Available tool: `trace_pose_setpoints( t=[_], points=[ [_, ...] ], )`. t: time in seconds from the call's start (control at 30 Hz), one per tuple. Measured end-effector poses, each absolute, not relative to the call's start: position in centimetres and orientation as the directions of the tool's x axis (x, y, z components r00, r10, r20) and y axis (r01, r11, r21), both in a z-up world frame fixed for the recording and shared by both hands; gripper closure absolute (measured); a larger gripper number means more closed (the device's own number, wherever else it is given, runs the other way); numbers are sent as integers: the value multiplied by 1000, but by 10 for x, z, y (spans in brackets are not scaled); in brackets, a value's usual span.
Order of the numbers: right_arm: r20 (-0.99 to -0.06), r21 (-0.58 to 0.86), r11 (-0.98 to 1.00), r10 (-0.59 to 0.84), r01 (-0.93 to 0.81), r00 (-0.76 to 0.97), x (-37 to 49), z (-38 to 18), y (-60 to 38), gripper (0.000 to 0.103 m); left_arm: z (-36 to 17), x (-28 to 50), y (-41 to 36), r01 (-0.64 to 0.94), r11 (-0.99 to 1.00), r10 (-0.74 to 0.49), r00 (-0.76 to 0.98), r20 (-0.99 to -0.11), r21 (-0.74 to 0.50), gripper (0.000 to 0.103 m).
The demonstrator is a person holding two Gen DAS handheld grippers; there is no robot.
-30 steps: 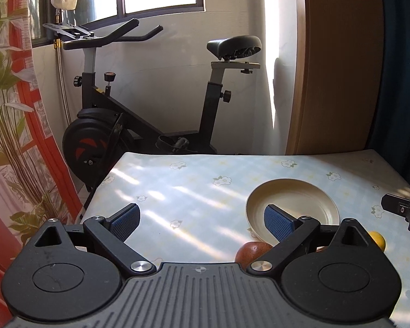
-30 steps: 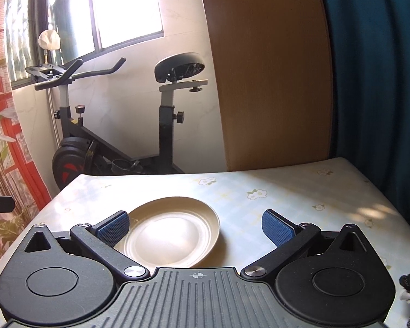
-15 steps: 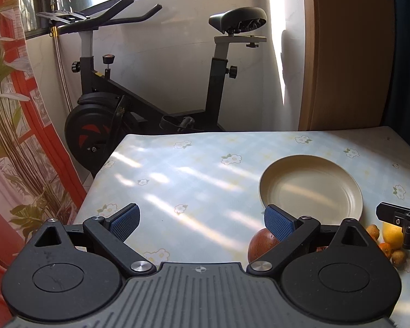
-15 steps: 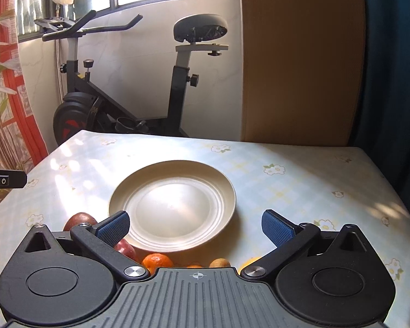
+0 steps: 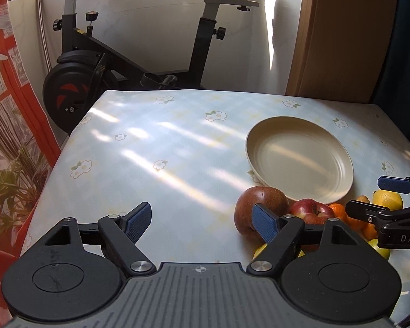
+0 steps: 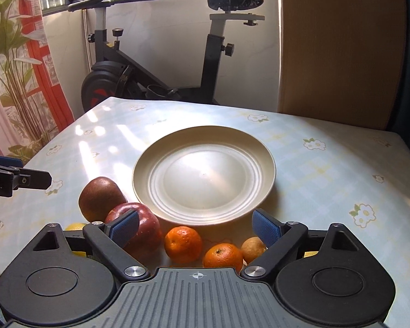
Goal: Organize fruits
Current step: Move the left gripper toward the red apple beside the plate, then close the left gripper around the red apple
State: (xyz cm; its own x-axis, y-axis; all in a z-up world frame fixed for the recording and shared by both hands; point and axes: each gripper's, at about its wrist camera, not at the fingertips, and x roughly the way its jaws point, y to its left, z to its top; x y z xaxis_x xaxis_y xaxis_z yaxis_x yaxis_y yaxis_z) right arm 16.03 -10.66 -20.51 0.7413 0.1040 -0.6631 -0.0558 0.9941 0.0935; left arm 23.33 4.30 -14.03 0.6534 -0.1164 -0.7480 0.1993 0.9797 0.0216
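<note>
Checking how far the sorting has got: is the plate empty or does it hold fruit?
Empty. The plate shows bare in both views; the apples and oranges lie on the table beside its near rim.

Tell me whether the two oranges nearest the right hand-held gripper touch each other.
Apart. The right wrist view shows a strip of tablecloth between the left orange and the right orange.

On the table (image 6: 328, 164) the plate (image 6: 205, 175) lies mid-way back, the fruit bunched along its near rim: two apples (image 6: 101, 196) at the left touching each other, two oranges (image 6: 183, 243) and a pear (image 6: 252, 248) to their right, with an exercise bike (image 6: 155, 63) standing behind the table.
</note>
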Motion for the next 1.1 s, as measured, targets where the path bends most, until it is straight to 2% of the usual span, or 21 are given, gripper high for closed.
trace_pose_setpoints(
  t=[0.13, 0.43, 0.57, 0.73, 0.93, 1.1],
  points=[
    [-661, 99, 992, 125, -79, 740, 160, -203, -104, 26, -142, 231, 44, 204, 979, -135, 641, -756, -2, 24],
    [-679, 111, 981, 190, -158, 709, 156, -211, -92, 36, -147, 233, 34, 255, 966, -194, 620, -760, -39, 40],
    [-688, 109, 975, 216, -195, 693, 154, -212, -87, 38, -152, 240, 32, 272, 961, -210, 598, -773, -51, 51],
    [-690, 126, 967, 247, -223, 680, 154, -211, -86, 49, -154, 245, 32, 287, 954, -242, 579, -779, -83, 51],
    [-698, 119, 957, 270, -265, 663, 156, -213, -78, 52, -153, 246, 27, 326, 936, -302, 550, -779, -133, 52],
    [-702, 93, 950, 275, -299, 656, 163, -211, -73, 52, -153, 253, 16, 345, 924, -337, 531, -777, -164, 61]
  ],
)
